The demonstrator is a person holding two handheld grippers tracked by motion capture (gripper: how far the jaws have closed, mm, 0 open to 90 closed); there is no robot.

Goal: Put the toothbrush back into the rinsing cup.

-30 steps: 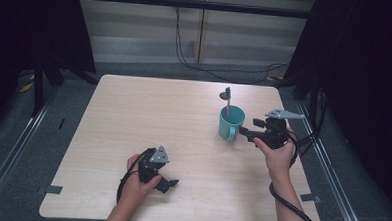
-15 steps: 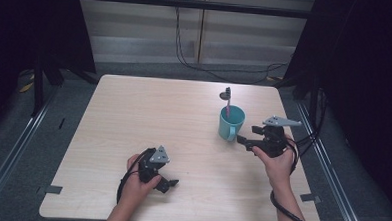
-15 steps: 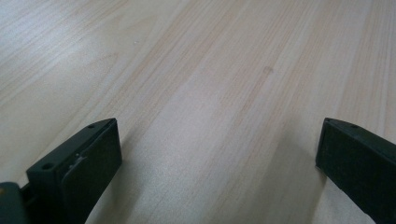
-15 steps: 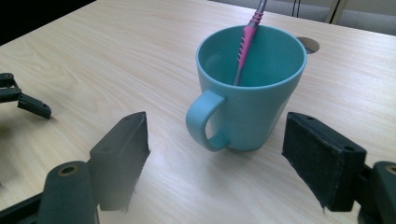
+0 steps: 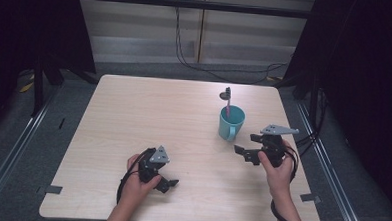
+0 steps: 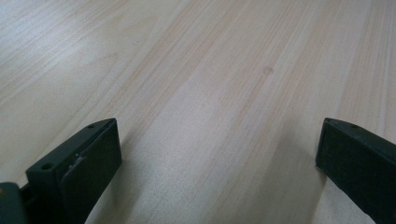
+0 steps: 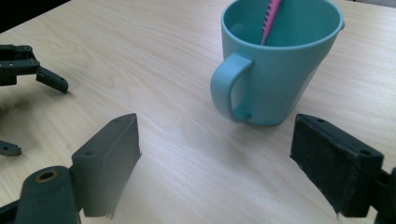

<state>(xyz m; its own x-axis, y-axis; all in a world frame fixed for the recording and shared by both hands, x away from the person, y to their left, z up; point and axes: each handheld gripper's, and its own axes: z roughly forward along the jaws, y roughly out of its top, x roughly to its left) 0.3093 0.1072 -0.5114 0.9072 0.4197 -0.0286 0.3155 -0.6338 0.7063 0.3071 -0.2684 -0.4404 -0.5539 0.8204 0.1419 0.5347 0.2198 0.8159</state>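
A teal mug [image 5: 232, 123] stands upright on the right half of the wooden table [image 5: 148, 118]. A pink-handled brush [image 5: 227, 103] with a dark head stands in it. My right gripper [image 5: 246, 145] hovers just in front of the mug, a little apart from it. Its jaws have just been opening and are wide open, with nothing between them. In the right gripper view the mug [image 7: 275, 70] turns its handle toward my right gripper [image 7: 217, 163], and the pink handle [image 7: 271, 18] leans inside. My left gripper [image 5: 168, 182] rests low near the front edge, open over bare wood [image 6: 219, 158].
The table's right edge [image 5: 302, 160] runs close beside my right hand. A black cable trails from each gripper off the near edge. In the right gripper view the left gripper [image 7: 28, 70] shows farther off. Dark curtains and a rail frame surround the table.
My right gripper has drawn back from the mug toward the near edge and sunk a little, with its jaws spreading wider. The left hand and the mug have not moved.
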